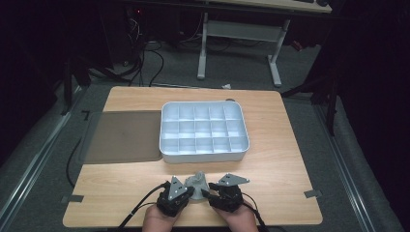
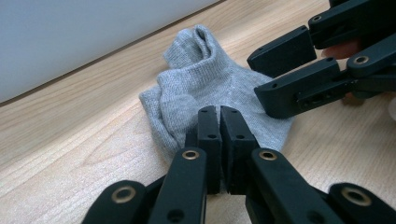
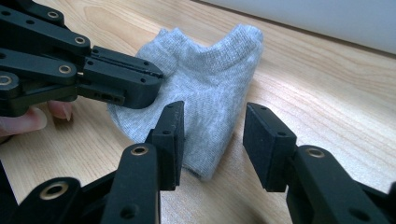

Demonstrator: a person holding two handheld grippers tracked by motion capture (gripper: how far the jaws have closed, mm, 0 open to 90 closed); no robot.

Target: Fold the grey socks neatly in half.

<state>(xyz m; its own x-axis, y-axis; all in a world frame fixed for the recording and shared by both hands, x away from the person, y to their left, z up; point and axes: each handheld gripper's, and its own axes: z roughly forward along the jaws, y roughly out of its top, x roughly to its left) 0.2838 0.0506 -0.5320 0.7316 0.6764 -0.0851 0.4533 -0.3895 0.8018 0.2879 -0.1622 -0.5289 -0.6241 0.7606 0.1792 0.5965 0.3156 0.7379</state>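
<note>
A grey sock is lying near the surface's front edge. The left gripper is pinching its edge with clenched fingers, while the right gripper is straddling its other end, fingers spread.

Floor: grey carpet runs around the counter, darker toward the edges of the high view.
Counter: a light wood-grain top with rounded corners; bits of grey tape sit at its near right and near left edges.
Desk behind: a second desk stands beyond the far edge, on white legs joined by a white crossbar.
Cables: black cables loop over the floor near the far left corner.
Rails: pale metal strips run along the floor on both sides.
Surroundings: black and unlit; walls cannot be made out.
Light: even light falls from above on the counter.
</note>
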